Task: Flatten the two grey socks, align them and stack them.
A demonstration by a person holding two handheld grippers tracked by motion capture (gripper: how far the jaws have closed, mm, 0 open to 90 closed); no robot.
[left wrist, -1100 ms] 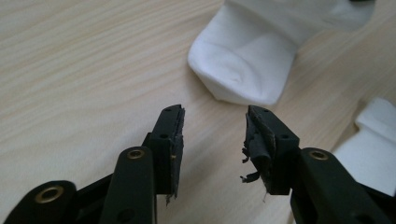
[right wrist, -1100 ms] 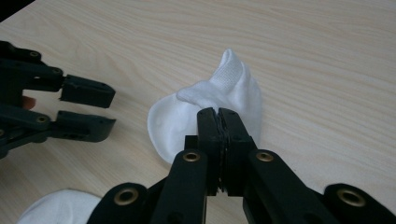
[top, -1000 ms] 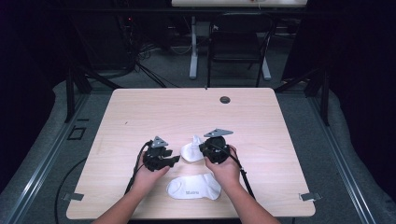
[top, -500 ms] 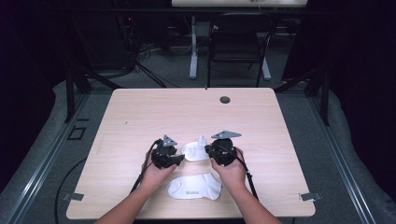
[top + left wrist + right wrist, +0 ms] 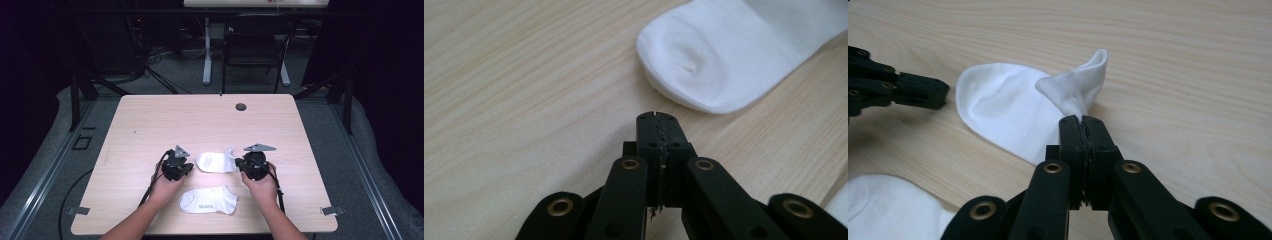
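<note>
A white sock (image 5: 216,162) lies flat on the wooden table (image 5: 200,120) between my two grippers. My right gripper (image 5: 238,163) is shut on its cuff, which bunches up at the closed jaw tips (image 5: 1081,120) in the right gripper view. The sock's toe (image 5: 724,55) rests a little beyond my left gripper (image 5: 658,117). That gripper's jaws have just been closing and now meet with nothing between them. A second white sock (image 5: 209,200) with grey print lies nearer the table's front edge, between the person's forearms.
A dark round grommet (image 5: 241,106) sits near the table's far edge. Cables trail from both grippers off the front edge. A chair (image 5: 255,45) and desk legs stand on the floor beyond the table.
My right gripper has moved right with the cuff, drawing the bunched sock out flat. The left gripper's jaws have closed just short of the toe; that hand stayed roughly in place.
</note>
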